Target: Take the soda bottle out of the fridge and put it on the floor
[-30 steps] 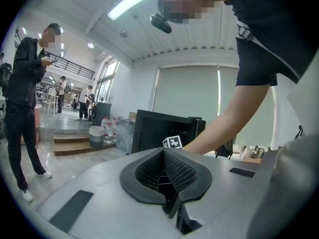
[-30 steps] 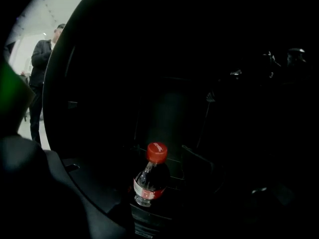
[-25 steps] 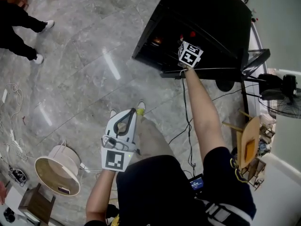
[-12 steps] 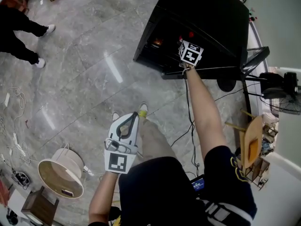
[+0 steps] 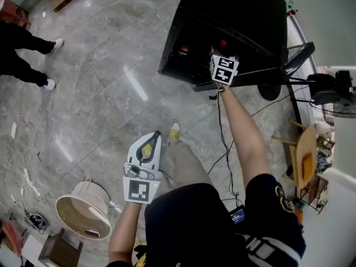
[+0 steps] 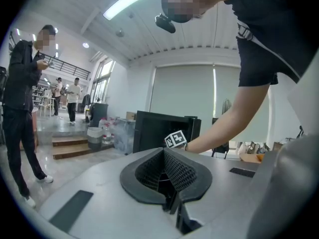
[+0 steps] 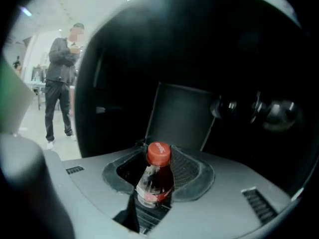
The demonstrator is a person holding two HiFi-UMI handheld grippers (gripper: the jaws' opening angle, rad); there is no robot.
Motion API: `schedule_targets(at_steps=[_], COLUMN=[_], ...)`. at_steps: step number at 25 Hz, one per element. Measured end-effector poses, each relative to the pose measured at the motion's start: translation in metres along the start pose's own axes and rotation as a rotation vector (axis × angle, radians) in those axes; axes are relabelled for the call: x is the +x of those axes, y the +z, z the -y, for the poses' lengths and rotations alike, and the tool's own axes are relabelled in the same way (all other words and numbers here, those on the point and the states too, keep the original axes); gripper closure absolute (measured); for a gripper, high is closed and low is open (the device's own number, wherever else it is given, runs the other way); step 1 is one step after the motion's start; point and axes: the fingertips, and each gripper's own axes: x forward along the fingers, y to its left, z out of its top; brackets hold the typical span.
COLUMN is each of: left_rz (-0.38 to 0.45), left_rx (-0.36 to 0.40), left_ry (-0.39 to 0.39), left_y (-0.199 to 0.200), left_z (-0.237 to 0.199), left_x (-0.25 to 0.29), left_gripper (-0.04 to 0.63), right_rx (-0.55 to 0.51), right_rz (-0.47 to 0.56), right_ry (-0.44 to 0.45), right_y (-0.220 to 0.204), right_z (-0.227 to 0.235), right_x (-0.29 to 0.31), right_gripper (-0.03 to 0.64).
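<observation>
A small soda bottle (image 7: 158, 178) with a red cap (image 7: 159, 153) and dark drink stands upright between the pads of my right gripper (image 7: 160, 169). Those jaws have just been closing and now press on its body. In the head view the right gripper (image 5: 222, 63) reaches into the open black fridge (image 5: 239, 21), and its marker cube hides the bottle. My left gripper (image 5: 149, 139) is held low by the person's leg, far from the fridge. It (image 6: 172, 203) is shut with nothing between the pads.
The grey marble floor (image 5: 111, 93) spreads left of the fridge. A round woven basket (image 5: 83, 210) sits at the lower left near cables (image 5: 25, 166). A person (image 5: 22, 54) stands at the upper left. A fan (image 5: 334, 93) and a wooden chair (image 5: 306, 160) are right.
The right gripper has drawn back a little toward the fridge's front edge. The left gripper stays by the leg.
</observation>
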Motion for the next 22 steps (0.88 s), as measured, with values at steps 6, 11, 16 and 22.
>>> schedule_targets(at_steps=[6,11,16,22], left_rz=[0.069,0.152,0.158,0.187], left_rx=[-0.038,-0.089,-0.009,0.059], left_ry=[-0.014,-0.013,-0.054,-0.116], left_y=[0.023,0.047,0.065,0.086], left_z=[-0.01,-0.025,-0.029,-0.03], left_x=[-0.022,-0.045,-0.076,-0.1], left_gripper=[0.577,0.577,0.577,0.577], right_rx=[-0.035,-0.042,-0.024,-0.054], right_rz=[0.049,0.094,0.135,0.144], right_ry=[0.067,0.125,0.172,0.228], right_y=[0.043,0.087,0.127,0.158], right_z=[-0.009,-0.027,-0.042,-0.061], right_x=[-0.057,-0.118,-0.19,-0.27], right_gripper=[0.482,0.483,0.483,0.483])
